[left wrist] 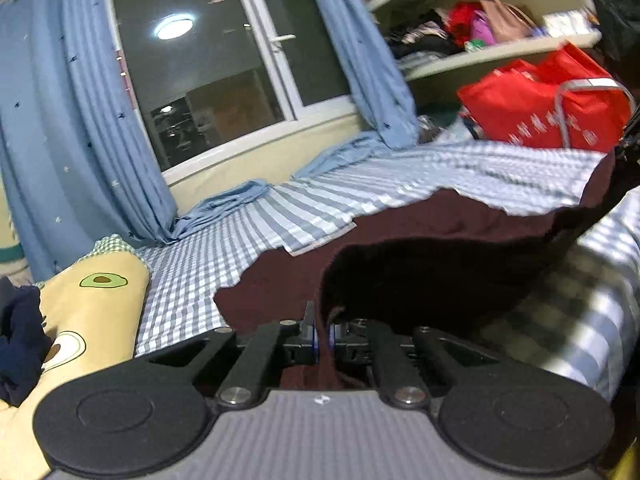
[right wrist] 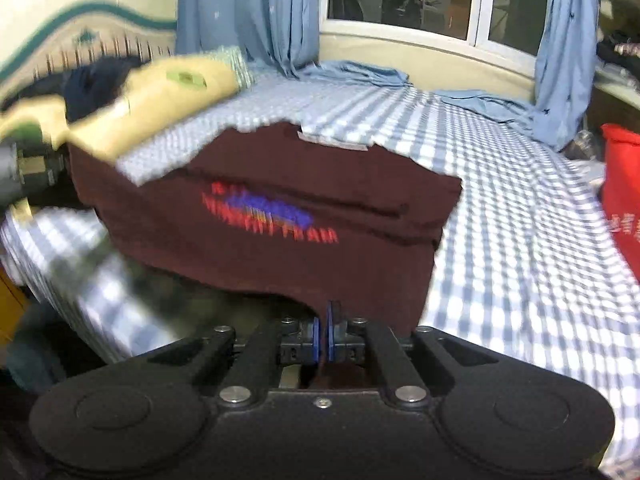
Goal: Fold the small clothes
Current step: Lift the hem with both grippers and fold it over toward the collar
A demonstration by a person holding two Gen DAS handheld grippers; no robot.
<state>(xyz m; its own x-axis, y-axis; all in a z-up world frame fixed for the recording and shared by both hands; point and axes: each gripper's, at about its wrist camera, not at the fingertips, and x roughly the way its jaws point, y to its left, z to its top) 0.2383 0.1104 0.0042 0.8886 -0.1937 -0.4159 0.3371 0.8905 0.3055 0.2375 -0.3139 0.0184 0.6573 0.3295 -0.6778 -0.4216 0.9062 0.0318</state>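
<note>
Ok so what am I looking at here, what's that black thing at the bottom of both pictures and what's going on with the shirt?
Each picture comes from a camera on a tool that a person holds, one per hand. The black parts are those tools. The left hand-held gripper and the right hand-held gripper are each shut on an edge of a dark red shirt, lifting it over a checked bed sheet. A yellow avocado-print pillow lies at the bed's head, and a red bag at the other end.
</note>
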